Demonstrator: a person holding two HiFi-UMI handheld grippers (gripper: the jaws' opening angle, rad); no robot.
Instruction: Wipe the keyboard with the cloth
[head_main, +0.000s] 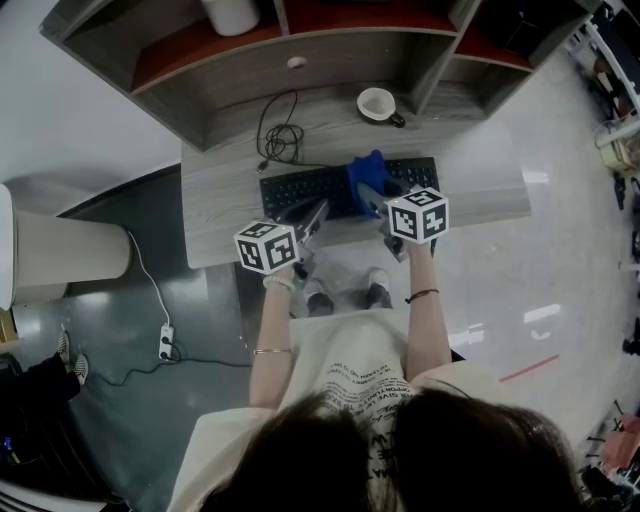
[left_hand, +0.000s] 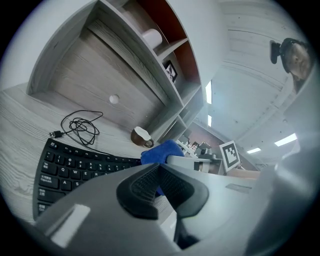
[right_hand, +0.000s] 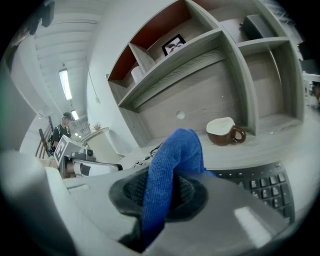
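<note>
Blue cloth is clamped in the right gripper on the keyboard, centre frame; left gripper is pinched shut, empty. Wiping's judged underway, left-side keys probably remaining.

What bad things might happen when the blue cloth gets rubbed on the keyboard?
1. The mug stands on the desk just beyond the keyboard's far right corner; a wide sweep by the right gripper might bump it.
2. The loose cable coiled behind the keyboard might snag on the cloth.
3. The left gripper is shut on nothing and doesn't seem to steady the keyboard, so it may slide when rubbed.
</note>
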